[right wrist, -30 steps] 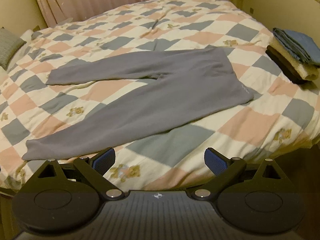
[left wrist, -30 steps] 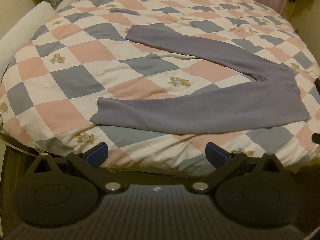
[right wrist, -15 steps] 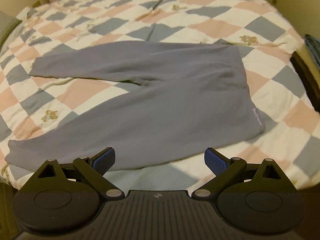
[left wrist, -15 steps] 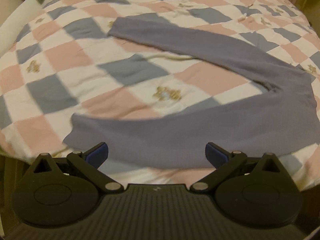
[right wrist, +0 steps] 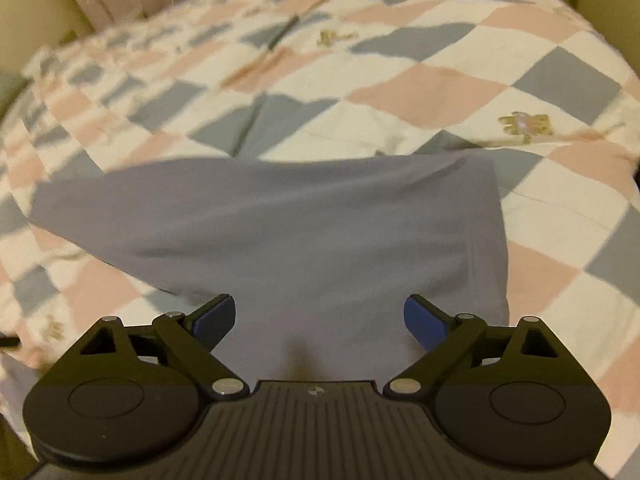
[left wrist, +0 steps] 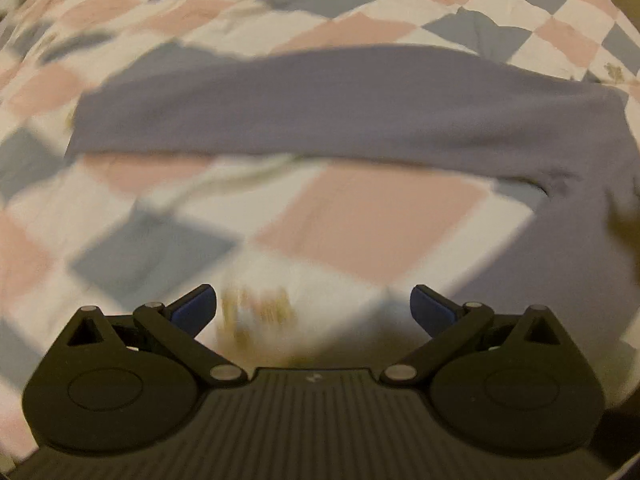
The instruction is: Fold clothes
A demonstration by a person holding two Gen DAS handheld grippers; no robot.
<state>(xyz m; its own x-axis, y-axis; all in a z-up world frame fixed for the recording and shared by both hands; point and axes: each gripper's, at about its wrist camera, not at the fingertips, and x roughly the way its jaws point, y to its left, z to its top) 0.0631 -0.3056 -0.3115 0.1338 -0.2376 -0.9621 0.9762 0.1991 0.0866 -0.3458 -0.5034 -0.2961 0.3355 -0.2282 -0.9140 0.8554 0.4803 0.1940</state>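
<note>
Grey trousers (right wrist: pixel 304 232) are being shown lying flat on a bed's checked quilt (right wrist: pixel 460 92). 2 tools are being held spread wide and empty: the left tool (left wrist: pixel 313 306) over bare quilt between the legs, the right tool (right wrist: pixel 320 316) above the trousers' upper part.

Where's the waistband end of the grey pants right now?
In the right wrist view the waistband lies flat on the checked quilt, ahead and right of the open right gripper.
</note>
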